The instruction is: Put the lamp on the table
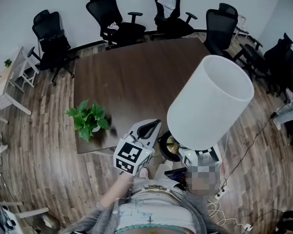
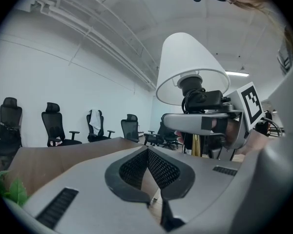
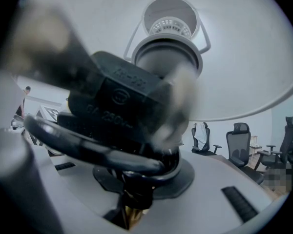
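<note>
The white cone-shaded lamp with a brass stem (image 1: 210, 101) is held in the air by the near edge of the dark brown wooden surface (image 1: 132, 77), not resting on it. The right hand-held gripper (image 3: 135, 199) is clamped on the stem just below the black bulb socket (image 3: 122, 111). The left hand-held gripper (image 2: 147, 151) sits just beside the lamp, its jaws apparently together with nothing between them. A green leafy plant (image 1: 88, 118) stands at the surface's near left corner. Black office chairs (image 1: 110, 13) line the far side.
</note>
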